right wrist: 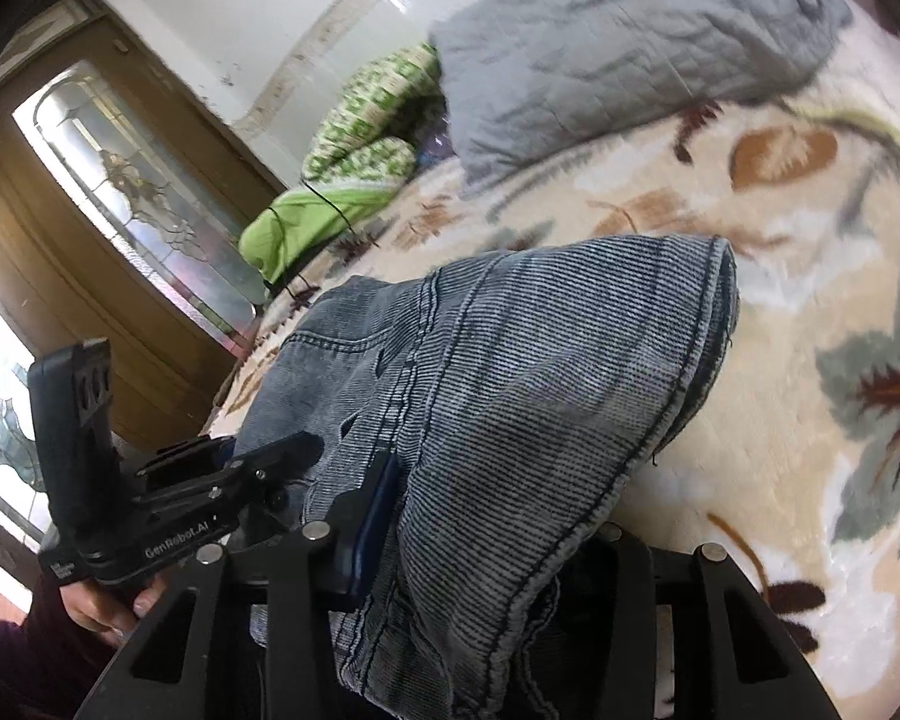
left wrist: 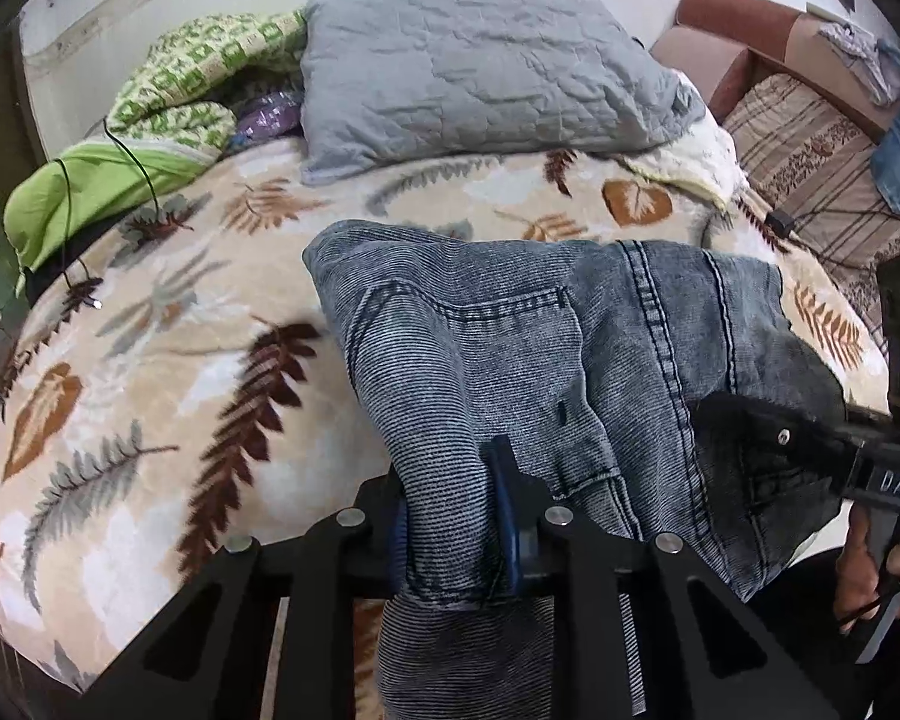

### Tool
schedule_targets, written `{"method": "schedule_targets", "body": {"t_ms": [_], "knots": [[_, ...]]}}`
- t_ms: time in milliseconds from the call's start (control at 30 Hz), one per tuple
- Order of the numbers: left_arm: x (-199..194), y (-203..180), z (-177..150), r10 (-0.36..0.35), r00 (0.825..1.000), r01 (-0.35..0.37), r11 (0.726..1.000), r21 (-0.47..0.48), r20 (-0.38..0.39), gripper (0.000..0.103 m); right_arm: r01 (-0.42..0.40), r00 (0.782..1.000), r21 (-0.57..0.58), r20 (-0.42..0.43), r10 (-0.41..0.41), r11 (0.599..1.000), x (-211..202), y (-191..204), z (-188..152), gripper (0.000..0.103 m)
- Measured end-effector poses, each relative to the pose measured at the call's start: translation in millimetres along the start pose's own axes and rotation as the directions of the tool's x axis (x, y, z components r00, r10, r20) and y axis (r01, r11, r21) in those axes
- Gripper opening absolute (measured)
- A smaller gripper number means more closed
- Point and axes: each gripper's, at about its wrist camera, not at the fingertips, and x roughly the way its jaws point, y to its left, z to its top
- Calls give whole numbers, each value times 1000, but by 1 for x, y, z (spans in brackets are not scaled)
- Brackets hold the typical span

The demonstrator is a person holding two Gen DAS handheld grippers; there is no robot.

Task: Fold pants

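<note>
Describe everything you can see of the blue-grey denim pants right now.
The faded blue-grey denim pants look ribbed, with dark double stitching, a back pocket and a hemmed edge. They are bunched, not flat: the near part is lifted and hangs below both grippers, the far part appears to rest on the cream leaf-patterned blanket. The left gripper and the right gripper each pinch a fold of the cloth between blue pads. Nothing else touches them.
</note>
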Motion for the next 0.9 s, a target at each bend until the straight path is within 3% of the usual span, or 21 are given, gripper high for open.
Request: {"method": "schedule_targets", "body": {"t_ms": [300, 900], "knots": [[-11, 4, 26, 22, 998, -24, 999, 29, 53, 25, 28, 998, -52, 59, -25, 998, 6, 9, 22, 46], [32, 20, 72, 71, 995, -72, 997, 6, 65, 25, 5, 991, 22, 136, -8, 1000, 46, -19, 90, 46]]}}
